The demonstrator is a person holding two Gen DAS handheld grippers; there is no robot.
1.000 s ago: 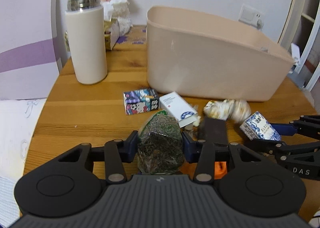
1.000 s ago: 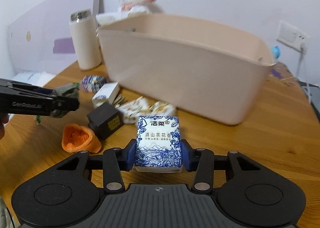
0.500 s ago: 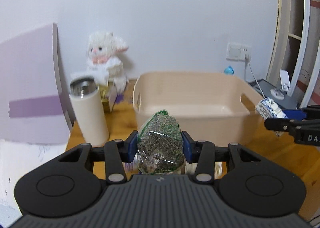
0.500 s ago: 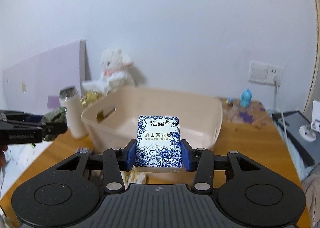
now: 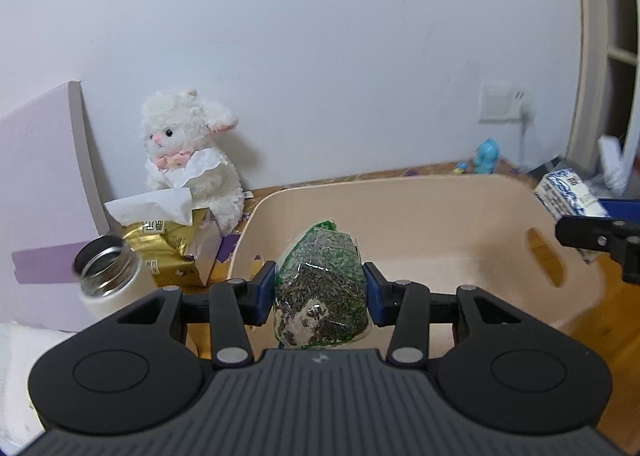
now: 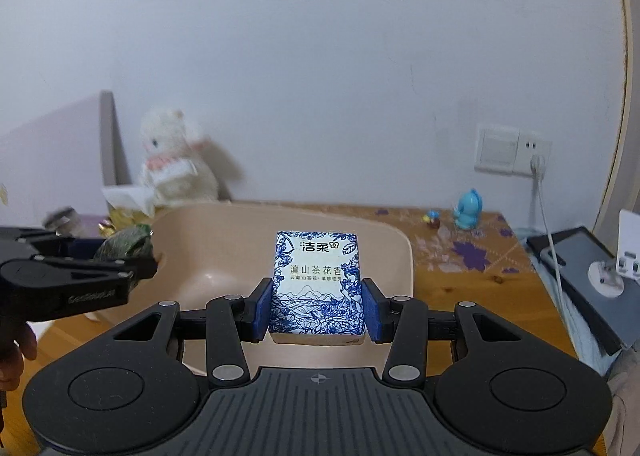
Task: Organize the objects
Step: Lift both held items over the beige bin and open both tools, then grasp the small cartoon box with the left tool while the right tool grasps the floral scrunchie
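Observation:
My left gripper [image 5: 320, 292] is shut on a clear bag of dried green tea leaves [image 5: 320, 288] and holds it above the near left part of the beige plastic bin [image 5: 440, 207]. My right gripper [image 6: 318, 308] is shut on a blue-and-white tissue pack [image 6: 318, 284] and holds it above the same bin [image 6: 400, 248]. The tissue pack also shows at the right edge of the left wrist view [image 5: 568, 203]. The left gripper with the tea bag [image 6: 124, 244] shows at the left of the right wrist view.
A white plush lamb [image 5: 188, 159], a gold tissue box [image 5: 172, 244] and an open white thermos [image 5: 108, 276] stand left of the bin. A blue toy figure [image 6: 468, 207], a wall socket with a cable [image 6: 536, 159] and a tablet [image 6: 580, 272] are at the right on the wooden table [image 6: 460, 280].
Both grippers have risen from the table with their loads and moved forward over the bin. The loose items on the table have dropped out of view.

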